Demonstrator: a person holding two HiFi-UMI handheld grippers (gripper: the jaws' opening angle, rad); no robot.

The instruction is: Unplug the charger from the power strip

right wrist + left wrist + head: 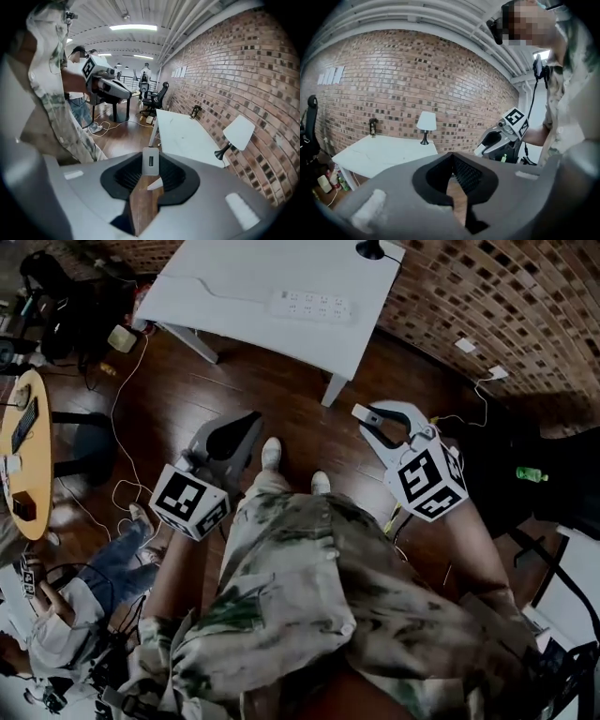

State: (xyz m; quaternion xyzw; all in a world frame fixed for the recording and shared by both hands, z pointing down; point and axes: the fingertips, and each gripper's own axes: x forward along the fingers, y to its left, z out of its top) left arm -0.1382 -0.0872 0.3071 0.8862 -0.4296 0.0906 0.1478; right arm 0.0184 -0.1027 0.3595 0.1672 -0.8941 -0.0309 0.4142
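In the head view a white power strip (312, 305) lies on the white table (234, 282), far ahead of both grippers, and I see nothing plugged into it. My right gripper (367, 418) hangs over the wooden floor, shut on a small white charger (150, 164) whose USB port faces the camera. My left gripper (230, 439), with dark jaws, is also over the floor; its jaw tips meet with nothing between them (450, 159). The person's shoes sit between the two grippers. The power strip does not show in either gripper view.
A black-based lamp (370, 249) with a white shade (426, 122) stands at the table's far corner by the brick wall (487, 287). Cables (122, 456) trail over the floor at left near a round wooden table (23, 446). A seated person (66, 606) is at lower left.
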